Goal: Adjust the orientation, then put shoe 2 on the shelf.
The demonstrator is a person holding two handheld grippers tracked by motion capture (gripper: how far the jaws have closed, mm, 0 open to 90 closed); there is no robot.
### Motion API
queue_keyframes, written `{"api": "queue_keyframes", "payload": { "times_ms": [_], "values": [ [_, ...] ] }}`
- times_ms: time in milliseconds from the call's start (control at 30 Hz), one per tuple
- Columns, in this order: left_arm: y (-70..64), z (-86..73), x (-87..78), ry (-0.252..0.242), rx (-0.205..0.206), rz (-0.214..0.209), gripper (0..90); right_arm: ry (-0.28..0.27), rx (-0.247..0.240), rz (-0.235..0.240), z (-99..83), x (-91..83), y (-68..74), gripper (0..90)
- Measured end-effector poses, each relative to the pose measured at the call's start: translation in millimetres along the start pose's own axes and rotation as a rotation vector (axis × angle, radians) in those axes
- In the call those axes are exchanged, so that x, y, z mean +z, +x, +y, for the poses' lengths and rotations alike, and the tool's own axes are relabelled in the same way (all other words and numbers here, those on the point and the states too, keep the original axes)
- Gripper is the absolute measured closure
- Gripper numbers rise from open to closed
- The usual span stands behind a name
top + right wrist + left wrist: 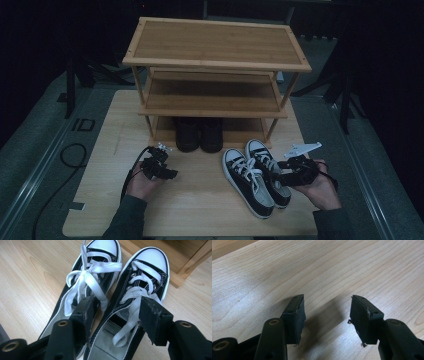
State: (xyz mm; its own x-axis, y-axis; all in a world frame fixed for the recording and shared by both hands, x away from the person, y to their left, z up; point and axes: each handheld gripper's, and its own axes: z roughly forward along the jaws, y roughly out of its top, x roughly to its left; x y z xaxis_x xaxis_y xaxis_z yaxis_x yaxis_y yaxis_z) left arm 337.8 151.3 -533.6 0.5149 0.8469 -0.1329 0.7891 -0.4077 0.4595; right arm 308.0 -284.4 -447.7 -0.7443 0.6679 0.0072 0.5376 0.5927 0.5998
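My right claw [115,315] hangs released over the pair of sneakers [256,175] lying side by side on the surface [200,200] before the shoe rack [215,75], jaws straddling the inner sides, I think. My left claw [327,315] rests released over bare wood. Next I must lower, clench both shoes, and lift toward a shelf.

Centre top of the high view: shoe rack [215,65] on the table [200,200]. Boots [199,134] on its bottom shelf. Sneakers [255,175] side by side, lower right of centre. Left gripper [159,165] lower left, right gripper [295,172] over the sneakers.
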Motion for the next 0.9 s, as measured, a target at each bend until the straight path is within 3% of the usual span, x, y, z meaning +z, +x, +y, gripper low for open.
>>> {"api": "queue_keyframes", "payload": {
  "times_ms": [900],
  "values": [
    [-0.1, 0.2, 0.4, 0.007, 0.007, 0.004, 46.1, 0.037, 0.006, 0.008, -8.0, 4.8, 8.3, 41.9]
  ]
}}
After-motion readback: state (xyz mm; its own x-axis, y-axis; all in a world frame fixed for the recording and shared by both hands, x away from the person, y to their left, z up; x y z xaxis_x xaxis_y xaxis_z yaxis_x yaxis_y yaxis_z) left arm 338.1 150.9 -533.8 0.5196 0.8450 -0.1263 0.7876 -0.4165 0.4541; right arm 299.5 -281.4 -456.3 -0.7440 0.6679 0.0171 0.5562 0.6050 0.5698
